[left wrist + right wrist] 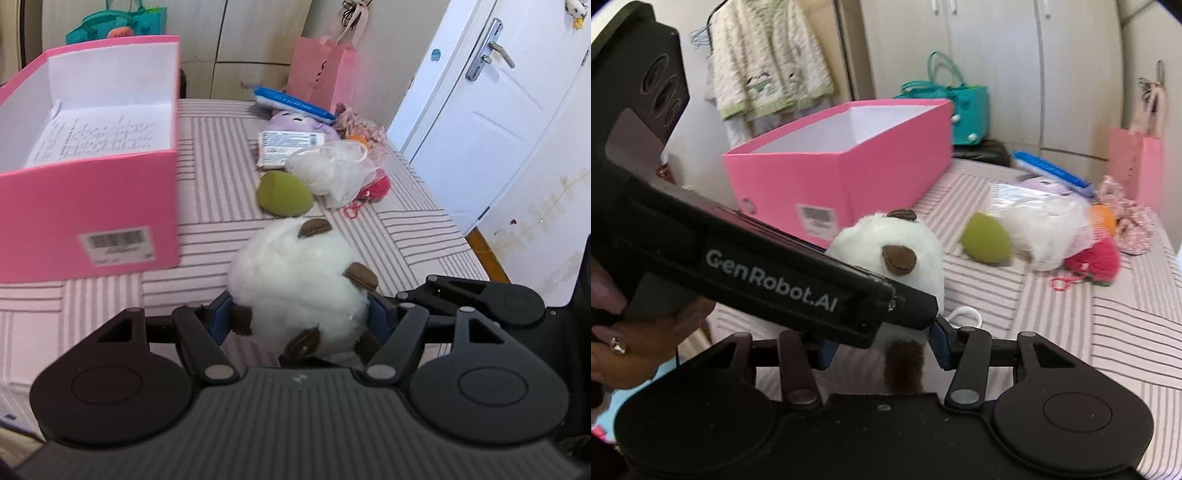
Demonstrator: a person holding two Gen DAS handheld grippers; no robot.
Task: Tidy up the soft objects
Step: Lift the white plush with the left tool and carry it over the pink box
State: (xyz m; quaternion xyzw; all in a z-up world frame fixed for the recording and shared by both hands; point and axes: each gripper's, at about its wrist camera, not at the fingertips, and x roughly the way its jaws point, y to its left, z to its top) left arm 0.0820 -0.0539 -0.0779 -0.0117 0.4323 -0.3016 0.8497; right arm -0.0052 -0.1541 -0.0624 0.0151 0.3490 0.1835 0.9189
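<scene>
White plush toy (295,280) clamped between both left tool (299,319) and right tool (882,349)

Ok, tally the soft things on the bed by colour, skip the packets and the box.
White: 2, fluffy plush and mesh puff
Green: 1, round cushion
Purple: 1, soft toy
Red: 1, knitted piece
Orange: 1, small piece
Pink floral: 1, fabric bundle
Total: 7
</scene>
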